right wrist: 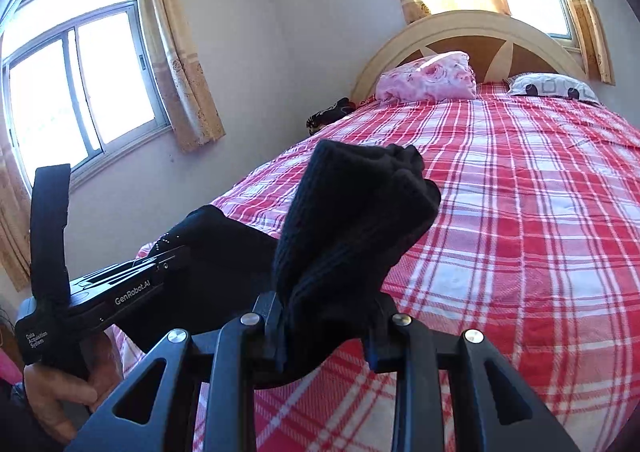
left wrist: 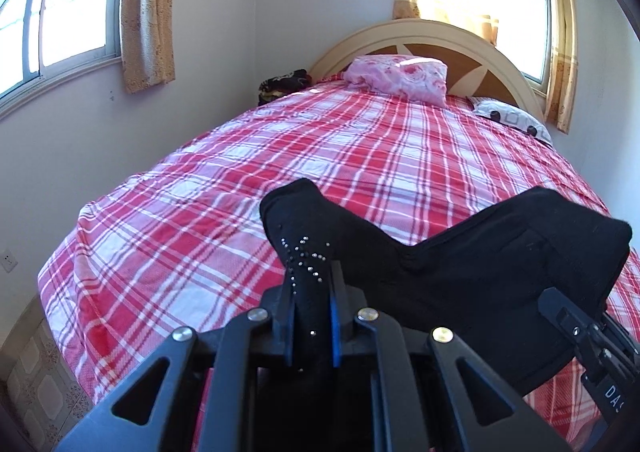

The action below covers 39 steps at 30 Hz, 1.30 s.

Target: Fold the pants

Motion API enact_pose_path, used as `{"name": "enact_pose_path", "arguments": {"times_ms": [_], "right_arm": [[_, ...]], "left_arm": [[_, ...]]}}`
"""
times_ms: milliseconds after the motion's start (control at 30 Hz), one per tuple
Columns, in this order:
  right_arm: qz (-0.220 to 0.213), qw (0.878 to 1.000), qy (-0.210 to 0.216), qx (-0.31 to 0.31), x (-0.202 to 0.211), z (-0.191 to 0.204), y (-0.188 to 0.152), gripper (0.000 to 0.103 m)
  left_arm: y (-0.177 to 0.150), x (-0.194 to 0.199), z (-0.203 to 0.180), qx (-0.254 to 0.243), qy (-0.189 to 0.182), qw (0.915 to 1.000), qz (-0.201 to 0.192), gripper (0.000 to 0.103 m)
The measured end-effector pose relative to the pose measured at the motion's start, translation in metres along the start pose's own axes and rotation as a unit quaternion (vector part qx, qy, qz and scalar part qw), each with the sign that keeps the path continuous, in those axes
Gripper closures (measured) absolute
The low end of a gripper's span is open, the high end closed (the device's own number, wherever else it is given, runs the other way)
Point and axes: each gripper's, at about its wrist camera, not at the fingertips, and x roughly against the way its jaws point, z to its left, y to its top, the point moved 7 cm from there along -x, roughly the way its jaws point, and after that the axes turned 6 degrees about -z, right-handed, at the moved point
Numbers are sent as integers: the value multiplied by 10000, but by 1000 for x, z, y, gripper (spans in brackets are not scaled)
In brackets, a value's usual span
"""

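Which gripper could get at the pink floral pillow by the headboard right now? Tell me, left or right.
Probably neither. The left gripper and the right gripper are each shut on the black pants, and the pink pillow lies far up the plaid bed, though nothing blocks the way.

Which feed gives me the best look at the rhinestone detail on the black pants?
Left wrist view: the rhinestone detail sits close and sharp, just ahead of the left tongs clamping the black pants. The right wrist view shows only a few small studs beside those tongs, far left.
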Motion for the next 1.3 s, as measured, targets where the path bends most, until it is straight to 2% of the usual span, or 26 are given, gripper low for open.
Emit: {"name": "enact_pose_path", "arguments": {"times_ms": [167,333,467,700,800,833,867,900,967,1067,1167,1233,1300], "right_arm": [[105,9996,25,-266,-27,-6,-11,73],[279,9988,-132,-381,-44,-23,-29,73],[470,9979,-204,-406,-53,-37,-41,73],[801,9946,-170,-634,-56,-51,-61,72],[969,9923,-123,-764,-60,-54,-67,68],[1043,9911,-114,-820,-62,-57,-69,67],[1129,9893,-90,-915,-64,-60,-72,65],[1191,9878,-61,-1003,-66,-62,-74,61],[1268,9839,67,-1260,-68,-67,-77,60],[1284,9803,247,-1481,-66,-71,-78,57],[1275,9776,300,-1648,-61,-76,-77,53],[1124,9757,119,-1879,-49,-86,-74,42],[849,9766,-173,-1970,-36,-96,-69,41]], "left_arm": [[1,-16,6,-126,206,9997,-59,89],[-14,-34,-2,-266,229,9994,70,89],[-25,-40,-6,-481,427,9979,125,90],[-46,-48,2,-613,556,9953,502,85],[-54,-52,8,-682,582,9939,637,73],[-55,-52,12,-646,611,9937,676,65],[-56,-52,19,-572,666,9936,708,52],[-56,-51,25,-506,728,9935,721,44],[-57,-47,41,-393,918,9927,669,20],[-60,-41,60,-321,1075,9913,694,11],[-64,-33,75,-219,1202,9897,752,10],[-66,-29,83,-185,1326,9880,776,10],[-68,-24,93,-222,1583,9840,793,11]]}}
